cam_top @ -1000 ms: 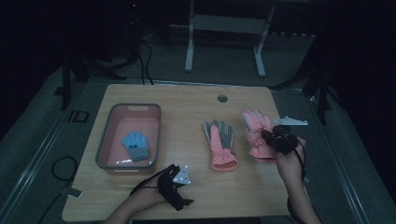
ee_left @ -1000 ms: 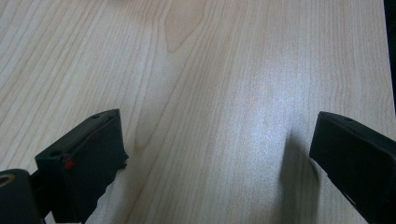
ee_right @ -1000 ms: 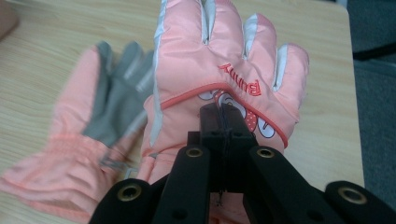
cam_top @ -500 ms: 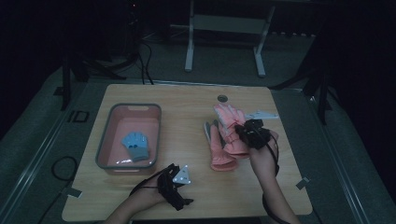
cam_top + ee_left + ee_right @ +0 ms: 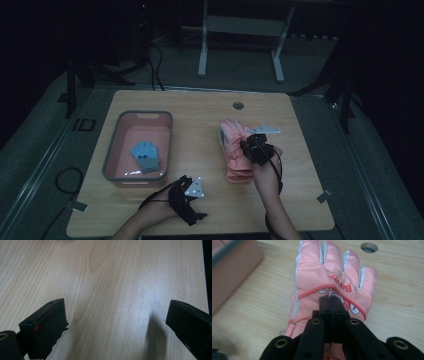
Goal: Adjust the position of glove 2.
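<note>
The right hand-held gripper [image 5: 331, 305] is pinched tight on the pink glove [image 5: 329, 277], carrying it over its twin [image 5: 235, 167] mid-surface, probably to stack the pair. It's padded, salmon pink with grey finger sides and a "Bunny" cartoon on the back. The left hand-held gripper [image 5: 115, 322] gapes wide, idle on the wooden surface [image 5: 105, 277].

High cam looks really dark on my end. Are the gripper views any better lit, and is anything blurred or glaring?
High view: dim overall, surroundings near black, though the table and pink glove stay readable. Left gripper view: bright, a pale sheen on the wood and a soft shadow beside one finger. Right gripper view: well lit, the glove sharp, the pink bin at the left edge blurred.
</note>
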`<state>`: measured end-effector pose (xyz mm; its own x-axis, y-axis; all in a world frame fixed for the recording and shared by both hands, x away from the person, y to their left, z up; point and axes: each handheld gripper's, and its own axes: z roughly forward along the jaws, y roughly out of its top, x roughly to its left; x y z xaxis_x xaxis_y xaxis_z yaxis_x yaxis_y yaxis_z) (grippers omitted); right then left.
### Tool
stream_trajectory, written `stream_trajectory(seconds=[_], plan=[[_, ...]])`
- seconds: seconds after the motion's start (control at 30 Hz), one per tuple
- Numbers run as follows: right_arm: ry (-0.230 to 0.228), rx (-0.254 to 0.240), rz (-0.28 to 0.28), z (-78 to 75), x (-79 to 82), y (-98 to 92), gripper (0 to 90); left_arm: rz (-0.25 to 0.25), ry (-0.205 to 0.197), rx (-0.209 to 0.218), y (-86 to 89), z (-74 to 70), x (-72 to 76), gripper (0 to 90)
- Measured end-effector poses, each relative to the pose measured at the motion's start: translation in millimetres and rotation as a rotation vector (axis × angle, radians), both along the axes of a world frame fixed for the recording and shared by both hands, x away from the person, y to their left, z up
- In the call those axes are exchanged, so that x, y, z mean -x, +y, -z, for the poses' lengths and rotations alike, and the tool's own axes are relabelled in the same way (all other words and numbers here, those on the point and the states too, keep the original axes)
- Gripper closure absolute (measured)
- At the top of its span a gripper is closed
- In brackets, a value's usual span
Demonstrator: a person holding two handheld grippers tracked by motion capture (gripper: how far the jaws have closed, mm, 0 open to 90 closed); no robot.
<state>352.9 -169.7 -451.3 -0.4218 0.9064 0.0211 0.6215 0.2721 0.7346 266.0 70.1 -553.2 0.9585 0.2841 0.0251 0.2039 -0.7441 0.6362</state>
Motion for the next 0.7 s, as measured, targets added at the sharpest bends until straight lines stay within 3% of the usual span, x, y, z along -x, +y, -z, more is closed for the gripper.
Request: stream_trajectory(seconds=[0.37,0.53,0.7], plan=[[0.073,0.003,-0.012,37.8,-7.8,7.9,87.5,-0.001,0.005,0.001,-0.7,0.8,0.4,3.4],[0.07,-0.017,-0.028,35.5,-8.2,5.1,83.2,-0.003,0.01,0.006,-0.4,0.3,0.0,3.4],[0.051,-0.035,-0.073,24.8,-6.4,-1.5,68.8,-0.019,0.013,0.02,0.3,0.0,-1.4,3.4]])
